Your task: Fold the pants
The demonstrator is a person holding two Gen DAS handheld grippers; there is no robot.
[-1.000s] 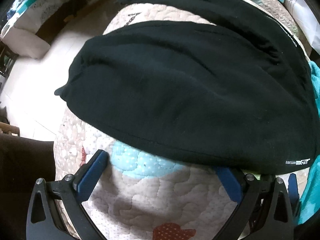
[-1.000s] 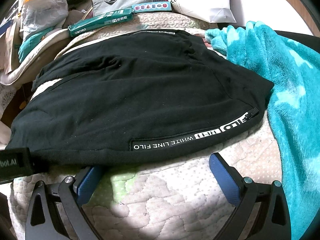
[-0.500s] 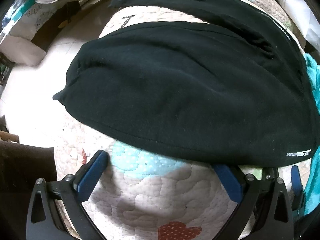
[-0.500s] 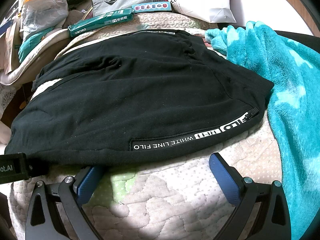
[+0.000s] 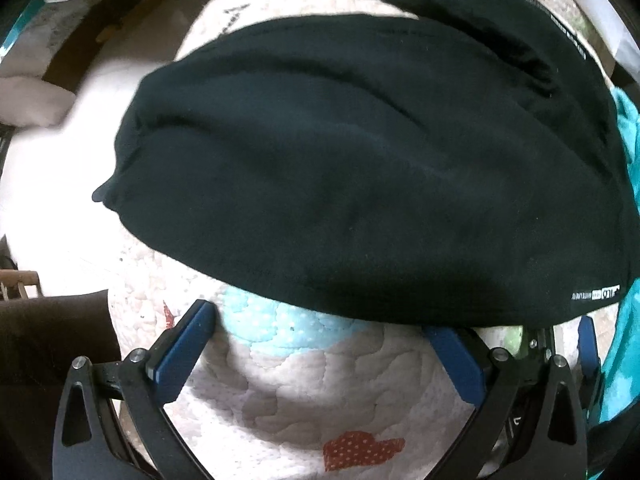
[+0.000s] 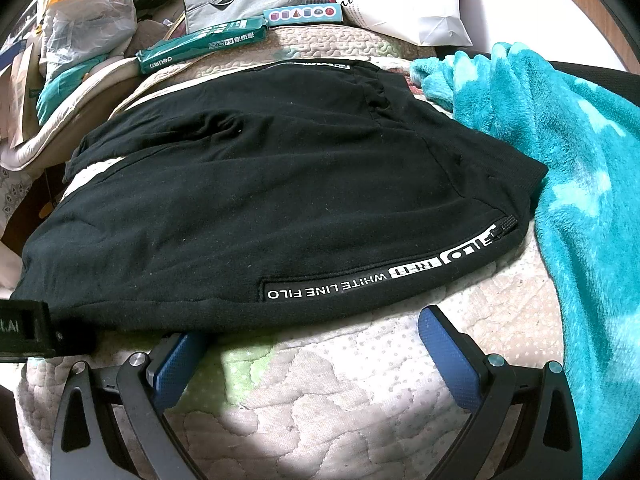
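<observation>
Left wrist view: the left gripper [image 5: 320, 320] was held open just short of the black pants [image 5: 360, 168] hem edge. The right gripper [image 6: 312, 332] was likewise spread, aligned for a paired edge pinch on the quilted pad [image 6: 340, 400].

- Black cotton sweatpants [image 6: 280, 200] [image 5: 360, 180] lie spread flat on a quilted bed cover [image 6: 320, 392].
- White "WHITE LINE FILO" lettering runs along the near side seam.
- A zipped pocket sits at the waist end.
</observation>
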